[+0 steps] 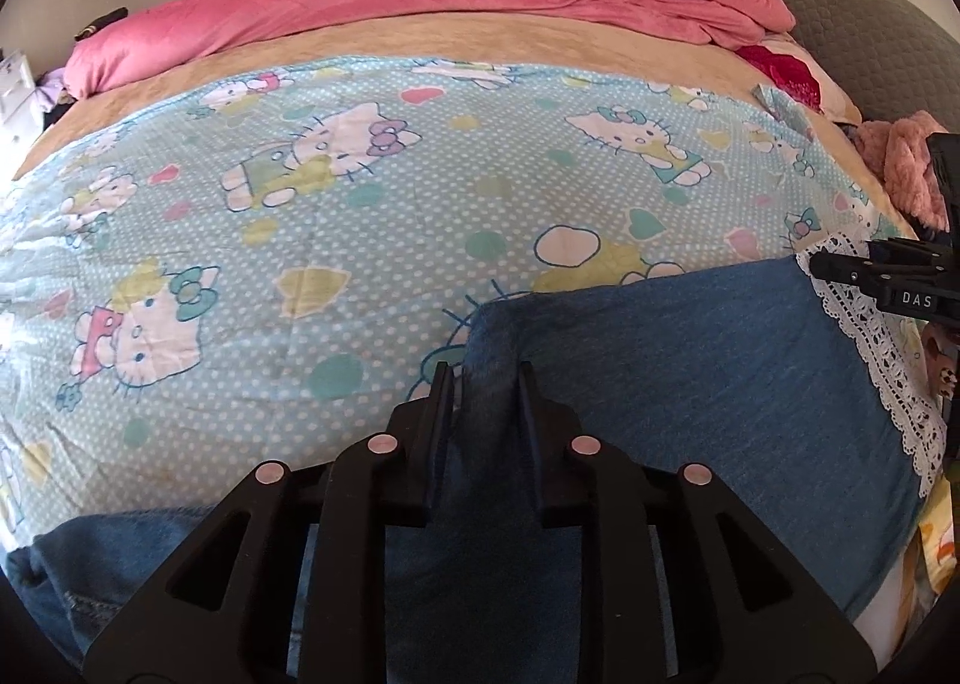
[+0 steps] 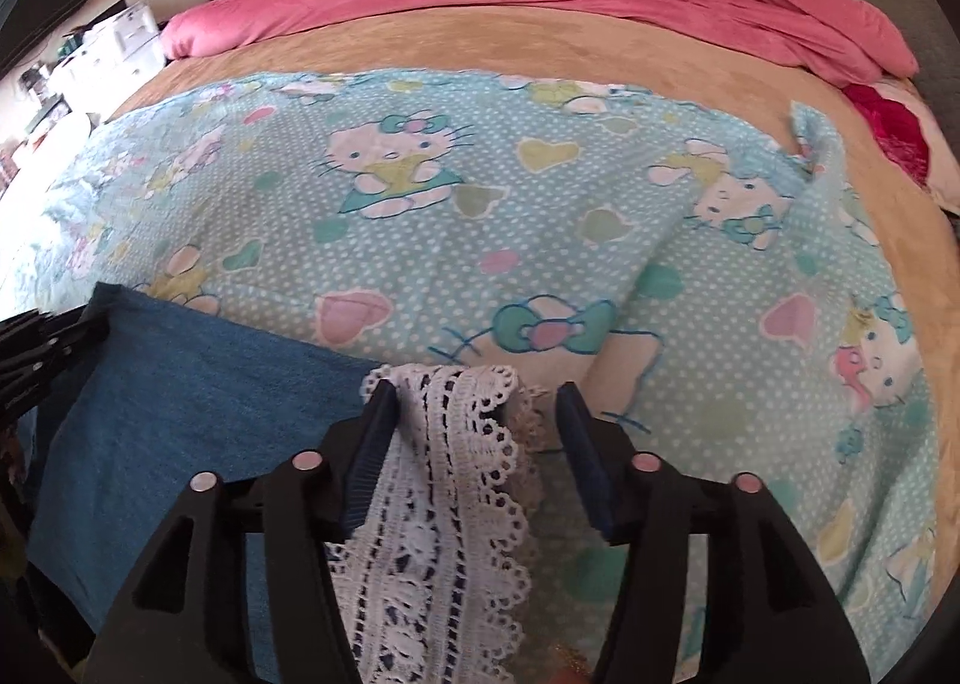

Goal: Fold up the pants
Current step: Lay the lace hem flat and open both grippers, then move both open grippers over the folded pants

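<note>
The soft, limp pants (image 1: 690, 348) are being pinched at a denim fold by the left gripper (image 1: 485, 378); the lace hem (image 2: 447, 414) is seemingly lying loose between the right gripper (image 2: 477, 396)'s spread fingers; both corners are being judged good holds.

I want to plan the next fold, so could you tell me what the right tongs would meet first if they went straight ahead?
The right tongs already straddle the pants' lace hem. Straight ahead lies the cartoon-cat sheet, probably met first, since the bed rises in that line; depth is unclear.
</note>
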Demonstrator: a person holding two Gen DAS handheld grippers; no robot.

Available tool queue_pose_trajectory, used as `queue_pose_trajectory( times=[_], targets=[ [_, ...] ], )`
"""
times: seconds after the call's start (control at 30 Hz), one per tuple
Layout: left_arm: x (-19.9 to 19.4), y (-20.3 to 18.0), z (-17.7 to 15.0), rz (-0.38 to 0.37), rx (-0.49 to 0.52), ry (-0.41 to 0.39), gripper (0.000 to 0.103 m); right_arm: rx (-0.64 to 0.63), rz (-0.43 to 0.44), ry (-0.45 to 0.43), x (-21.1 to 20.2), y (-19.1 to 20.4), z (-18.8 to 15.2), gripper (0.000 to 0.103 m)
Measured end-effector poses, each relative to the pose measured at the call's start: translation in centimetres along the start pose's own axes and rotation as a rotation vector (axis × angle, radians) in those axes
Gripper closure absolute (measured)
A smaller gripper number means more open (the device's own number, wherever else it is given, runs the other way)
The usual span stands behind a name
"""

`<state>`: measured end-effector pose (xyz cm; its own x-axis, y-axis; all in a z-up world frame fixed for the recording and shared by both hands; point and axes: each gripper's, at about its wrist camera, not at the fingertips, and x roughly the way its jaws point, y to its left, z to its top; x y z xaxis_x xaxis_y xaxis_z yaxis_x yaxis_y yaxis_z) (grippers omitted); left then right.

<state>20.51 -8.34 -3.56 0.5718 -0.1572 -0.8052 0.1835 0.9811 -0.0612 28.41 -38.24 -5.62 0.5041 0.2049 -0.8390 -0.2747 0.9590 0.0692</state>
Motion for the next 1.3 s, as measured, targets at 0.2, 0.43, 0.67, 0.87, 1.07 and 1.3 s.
queue_pose_trajectory(
  times=[0.2,0.43,0.67,0.87,1.07,1.3],
  targets=[
    [-3.0,1.5,-0.1,0.046,-0.03,-0.063,0.084,0.034,-0.031,-0.056,-2.8,-1.1,-0.4,0.038],
    [-6.9,3.3,-0.8,0.094,-0.064,-0.115,0.066,0.061,-0.055,-0.142,-7.1,-1.4,-2.0,0.027],
    [-11.3,4.5,-2.2,0.138,-0.084,-0.177,0.043,0.047,-0.044,-0.205,-10.8,0.0,-3.6,0.027],
    [-13.8,4.6,-3.3,0.159,-0.069,-0.195,0.032,0.025,-0.03,-0.255,-13.2,1.8,-4.4,0.008],
    [-16.2,5.7,-4.8,0.195,-0.082,-0.212,0.025,0.003,-0.014,-0.283,-14.8,3.3,-5.1,0.008],
    [-16.7,7.7,-7.7,0.216,-0.135,-0.172,0.025,-0.037,0.021,-0.255,-14.8,5.3,-7.1,0.008]
  ],
)
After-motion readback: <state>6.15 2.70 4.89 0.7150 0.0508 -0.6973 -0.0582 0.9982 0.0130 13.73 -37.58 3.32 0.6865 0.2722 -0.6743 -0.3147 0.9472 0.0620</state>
